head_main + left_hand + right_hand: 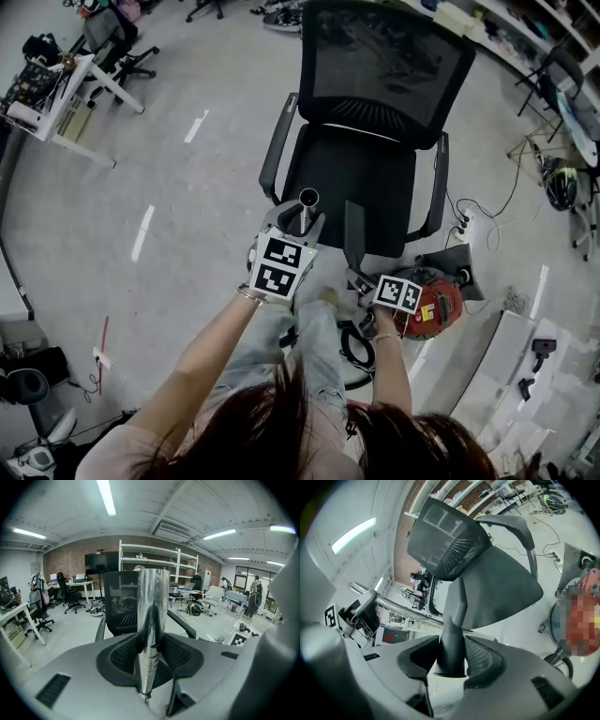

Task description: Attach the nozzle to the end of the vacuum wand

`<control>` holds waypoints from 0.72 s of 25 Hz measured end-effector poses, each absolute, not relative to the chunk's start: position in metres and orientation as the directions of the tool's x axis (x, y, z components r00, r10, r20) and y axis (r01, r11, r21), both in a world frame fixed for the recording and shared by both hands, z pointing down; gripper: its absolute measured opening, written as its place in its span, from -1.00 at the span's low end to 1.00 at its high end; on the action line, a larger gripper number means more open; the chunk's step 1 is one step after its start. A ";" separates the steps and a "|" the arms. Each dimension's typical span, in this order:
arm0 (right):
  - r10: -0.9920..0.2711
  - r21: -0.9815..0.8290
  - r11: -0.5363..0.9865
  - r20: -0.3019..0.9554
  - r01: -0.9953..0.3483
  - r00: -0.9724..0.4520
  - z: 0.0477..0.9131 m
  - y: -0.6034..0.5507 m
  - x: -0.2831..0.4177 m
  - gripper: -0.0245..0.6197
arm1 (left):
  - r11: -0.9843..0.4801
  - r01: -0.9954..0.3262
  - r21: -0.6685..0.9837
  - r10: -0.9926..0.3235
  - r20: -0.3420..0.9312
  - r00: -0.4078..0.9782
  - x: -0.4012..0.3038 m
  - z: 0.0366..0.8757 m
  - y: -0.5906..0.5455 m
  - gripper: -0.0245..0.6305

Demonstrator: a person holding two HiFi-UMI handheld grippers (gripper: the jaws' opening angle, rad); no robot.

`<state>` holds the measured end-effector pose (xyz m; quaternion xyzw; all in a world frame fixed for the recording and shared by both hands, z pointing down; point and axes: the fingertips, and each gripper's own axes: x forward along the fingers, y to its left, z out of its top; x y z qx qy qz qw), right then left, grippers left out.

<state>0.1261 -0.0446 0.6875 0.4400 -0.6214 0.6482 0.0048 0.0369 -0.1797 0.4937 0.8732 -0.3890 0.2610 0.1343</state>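
Note:
My left gripper (298, 228) (151, 654) is shut on the chrome vacuum wand (307, 208) (152, 616). The wand stands upright with its open end on top, in front of the black office chair. My right gripper (362, 276) (452, 660) is shut on the dark tapered nozzle (353, 234) (453, 630), gripping its wide base so the narrow tip points away from the jaws. In the head view the nozzle is a little to the right of the wand and apart from it. The right gripper view also shows the wand (410, 610) and the left gripper (356, 613) at its left.
A black mesh office chair (375, 131) stands right behind both grippers. The red vacuum body (433, 302) sits on the floor at the right with its black hose (354, 343) by the person's legs. Cables, desks and more chairs ring the grey floor.

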 end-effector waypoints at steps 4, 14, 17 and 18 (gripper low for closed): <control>-0.547 -0.804 -0.219 0.570 -0.552 -0.613 0.676 -0.042 0.121 -0.35 | -0.665 -0.746 0.035 -0.605 0.561 0.565 0.033 0.491 -0.177 -0.46; -0.591 -0.841 -0.235 0.521 -0.487 -0.616 0.652 -0.027 0.101 -0.35 | -0.682 -0.730 0.041 -0.590 0.560 0.582 0.026 0.486 -0.165 -0.46; -0.616 -0.856 -0.237 0.498 -0.459 -0.610 0.641 -0.026 0.097 -0.35 | -0.687 -0.725 0.045 -0.585 0.558 0.589 0.024 0.484 -0.160 -0.46; -0.627 -0.863 -0.237 0.487 -0.447 -0.608 0.636 -0.026 0.096 -0.35 | -0.687 -0.725 0.049 -0.584 0.556 0.591 0.024 0.485 -0.158 -0.46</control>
